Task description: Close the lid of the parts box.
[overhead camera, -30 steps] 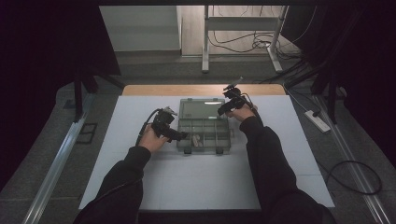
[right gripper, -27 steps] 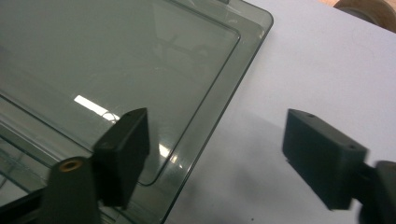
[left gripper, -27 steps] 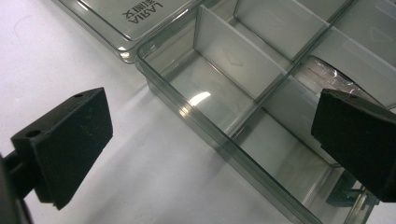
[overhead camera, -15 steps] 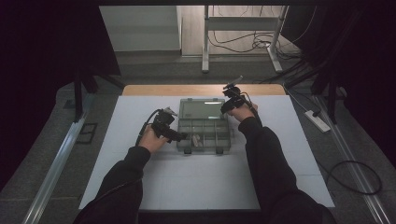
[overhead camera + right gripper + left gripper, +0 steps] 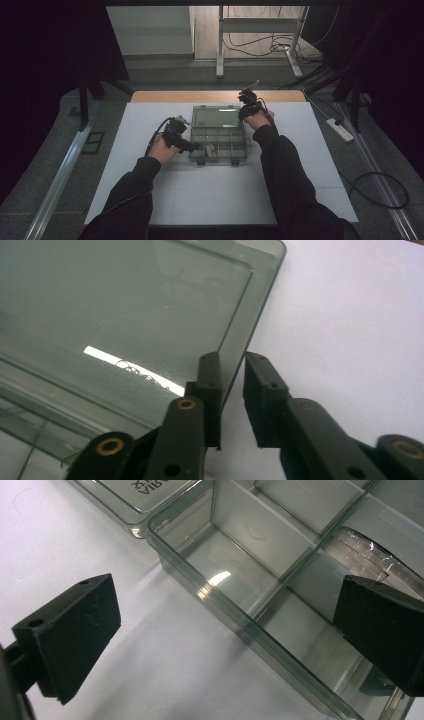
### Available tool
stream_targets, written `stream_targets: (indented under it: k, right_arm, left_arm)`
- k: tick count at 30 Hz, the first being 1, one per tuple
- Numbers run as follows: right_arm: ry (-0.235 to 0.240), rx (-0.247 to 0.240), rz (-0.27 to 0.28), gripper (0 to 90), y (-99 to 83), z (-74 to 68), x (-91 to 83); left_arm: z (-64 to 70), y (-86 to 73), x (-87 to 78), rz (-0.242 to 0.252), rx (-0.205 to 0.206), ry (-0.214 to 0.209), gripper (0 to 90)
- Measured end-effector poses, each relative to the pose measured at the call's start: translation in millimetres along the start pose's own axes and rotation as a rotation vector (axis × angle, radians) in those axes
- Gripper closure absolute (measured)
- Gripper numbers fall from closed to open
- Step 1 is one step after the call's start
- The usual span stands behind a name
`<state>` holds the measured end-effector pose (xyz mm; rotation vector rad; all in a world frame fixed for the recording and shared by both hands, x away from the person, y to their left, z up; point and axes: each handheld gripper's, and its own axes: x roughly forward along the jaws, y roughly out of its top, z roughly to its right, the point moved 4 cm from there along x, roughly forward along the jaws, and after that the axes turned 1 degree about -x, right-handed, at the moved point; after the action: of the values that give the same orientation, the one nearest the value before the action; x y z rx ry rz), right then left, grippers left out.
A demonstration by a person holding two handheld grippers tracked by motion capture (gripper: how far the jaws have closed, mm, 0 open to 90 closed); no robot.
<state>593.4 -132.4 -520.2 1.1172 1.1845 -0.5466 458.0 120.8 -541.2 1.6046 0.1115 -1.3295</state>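
A clear plastic compartment box lies on the white table, its lid folded open at the back. My left gripper is at the box's left side. In the left gripper view it stands wide open across the box's side wall, one jaw over the table and the other over a compartment. My right gripper is at the lid's right edge. Its jaws stand a little apart, with the rim of the lid between them.
Small pale pieces lie in a front compartment of the box. A curved clear piece sits in the compartment near my left gripper's far jaw. White table stretches around the box, with a wooden strip behind it.
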Motion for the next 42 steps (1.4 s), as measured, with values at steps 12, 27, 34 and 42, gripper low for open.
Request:
stream_targets:
  k: [12,27,34,42]
  right_arm:
    - [0.001,0.084,-0.015,84.3,3.2,-1.4,0.7]
    - [0.045,0.192,0.001,88.3,5.8,-3.0,1.5]
    - [0.052,0.209,0.021,88.5,5.7,-2.4,-2.6]
    - [0.054,0.209,0.051,88.5,4.8,-2.5,-10.2]
  left_arm:
    - [-2.0,0.3,-2.1,0.007,-0.005,0.008,0.0]
    - [-8.3,1.7,-4.5,0.015,-0.049,0.029,0.0]
    - [-19.3,5.9,-8.7,0.031,-0.103,0.050,0.0]
    - [-31.1,14.3,-9.0,0.058,-0.117,0.048,4.3]
